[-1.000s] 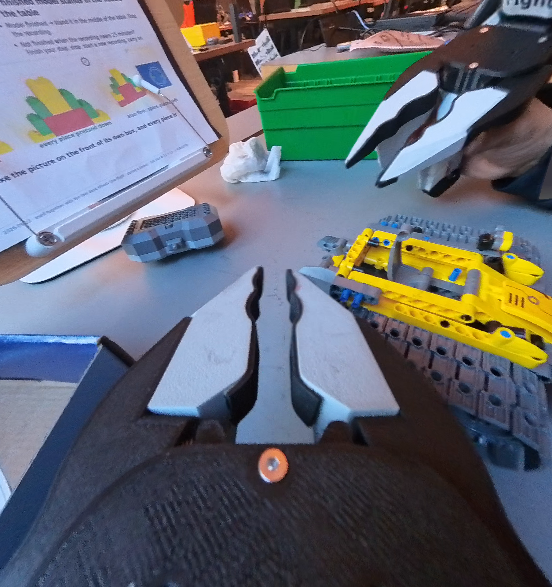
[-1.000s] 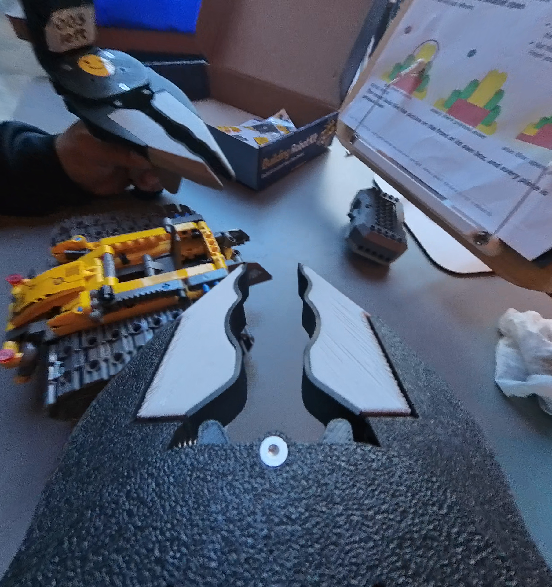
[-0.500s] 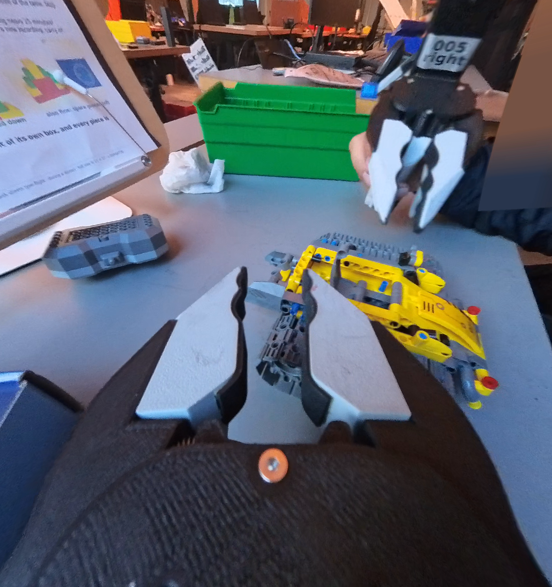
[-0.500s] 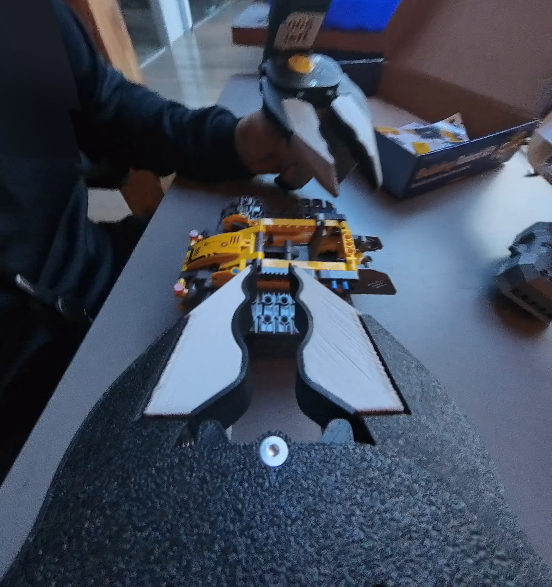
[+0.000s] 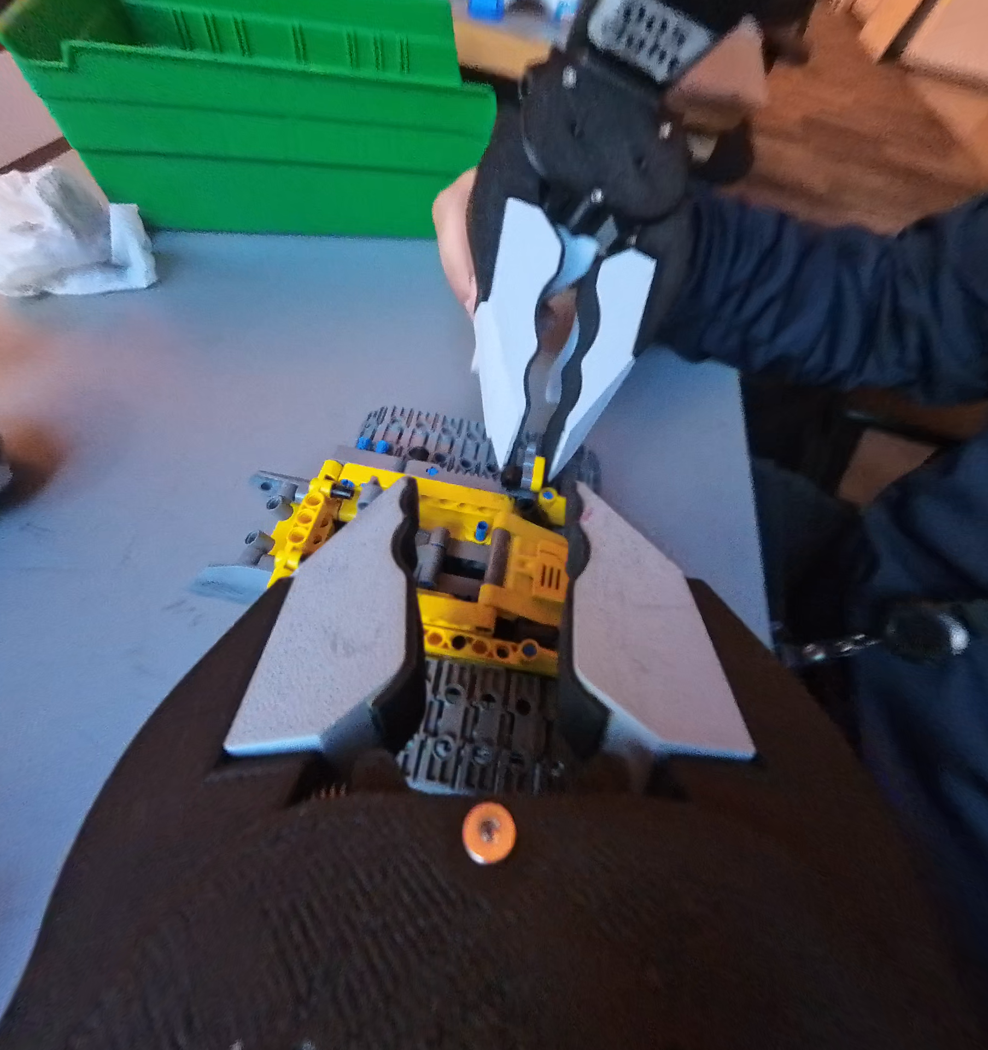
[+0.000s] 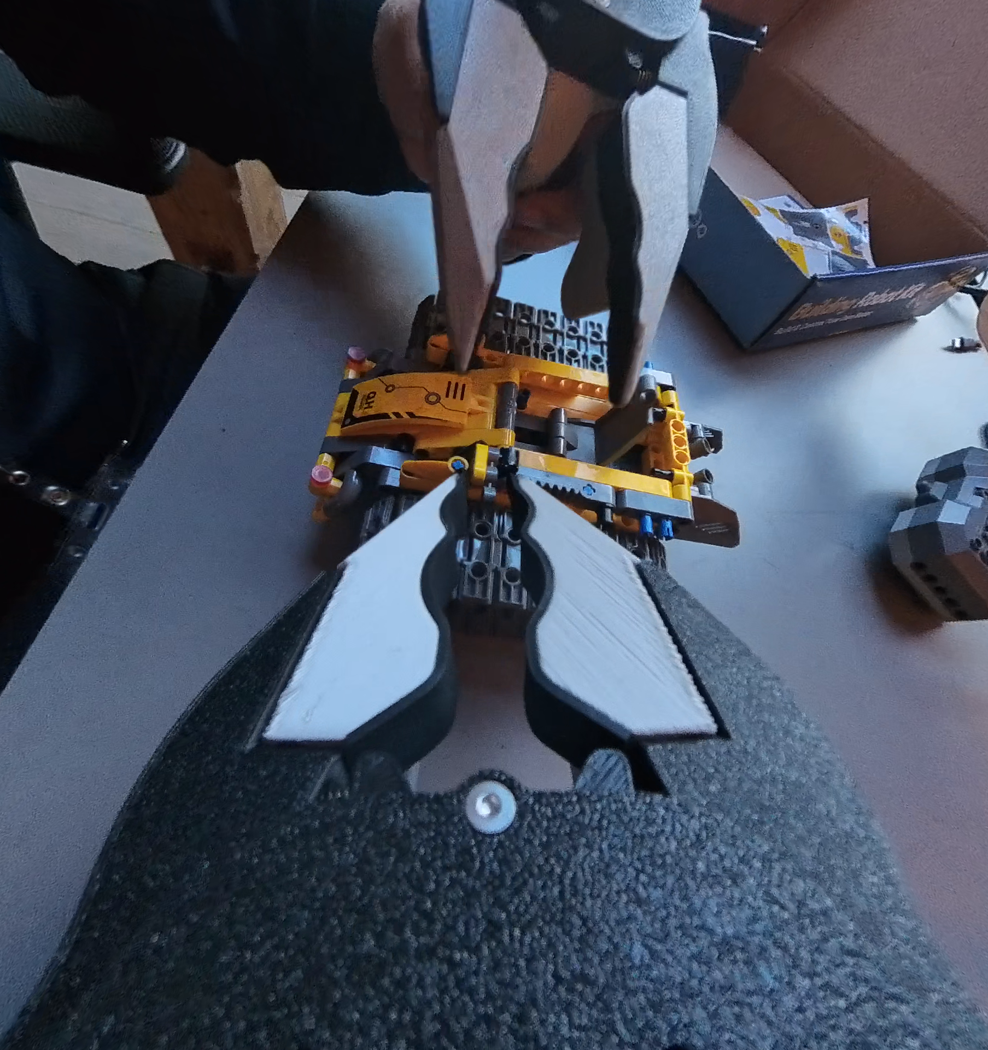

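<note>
Where the left wrist view begins, at its far left, a crumpled white tissue [image 5: 54,238] lies on the grey counter [image 5: 139,568] just beside a green bin [image 5: 264,130]. Right of them, near the counter's right edge, sits the yellow and grey tracked model [image 5: 525,579]. The left tool [image 5: 488,488] has its jaws wide apart, astride the model's yellow body. At the far side of the model the right tool [image 5: 528,469] points down, jaws nearly together, with its tips either side of a small grey upright part. I cannot tell whether they pinch it.

The right wrist view shows what that one hides. The left tool's [image 6: 542,380] two tips touch the top of the model [image 6: 412,409], one on the yellow panel and one on a grey plate. The right tool [image 6: 486,480] keeps a narrow gap at the model's edge. Further right are an open blue box [image 6: 821,295] and a grey block [image 6: 957,540], neither visible in the left view.
</note>
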